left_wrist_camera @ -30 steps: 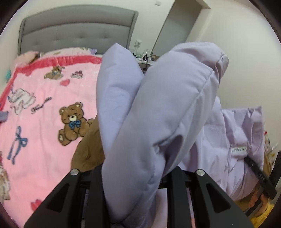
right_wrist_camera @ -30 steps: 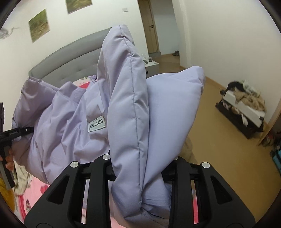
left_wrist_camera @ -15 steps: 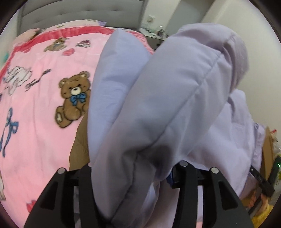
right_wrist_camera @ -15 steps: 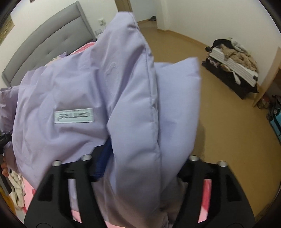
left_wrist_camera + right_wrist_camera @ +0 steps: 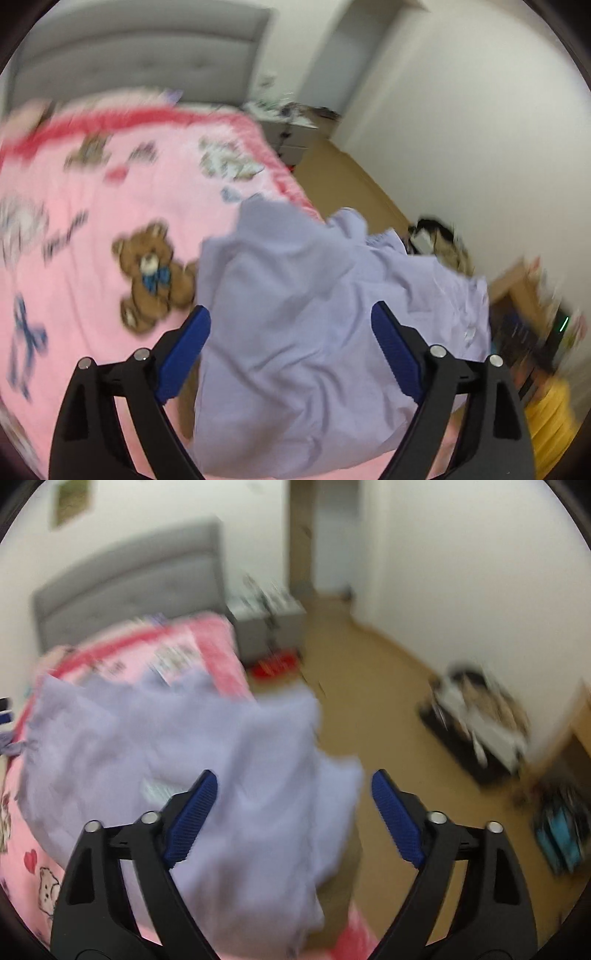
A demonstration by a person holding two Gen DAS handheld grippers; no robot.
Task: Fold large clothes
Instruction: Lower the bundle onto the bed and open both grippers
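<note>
In the left wrist view, dark script on the pink teddy-bear blanket [image 5: 92, 229], at the left of the frame, was too blurred to read. The left hand-held gripper [image 5: 290, 349] stood with its blue-padded fingers [image 5: 183, 354] wide apart at the bottom of the frame, clamping nothing. The lilac padded jacket [image 5: 295, 332] lay crumpled on the blanket in the lower centre, filling the gap between the two fingers and spreading past the right one toward the right edge. Whether the pads touched the cloth could not be told. A grey headboard [image 5: 140, 55] ran across the upper left.

In the right wrist view, a pale label [image 5: 157, 790] on the lilac padded jacket [image 5: 240, 775] showed just left of the left finger; its writing was unreadable in the blur. The right hand-held gripper [image 5: 291, 816] was likewise spread open, gripping nothing. The jacket lay heaped from the middle left to the lower centre, over the edge of the pink teddy-bear blanket [image 5: 26, 853], behind the left finger and reaching most of the way across the gap, while the right finger stood against the brown floor [image 5: 388, 709]. A grey nightstand [image 5: 266, 627] sat in the upper centre.
</note>
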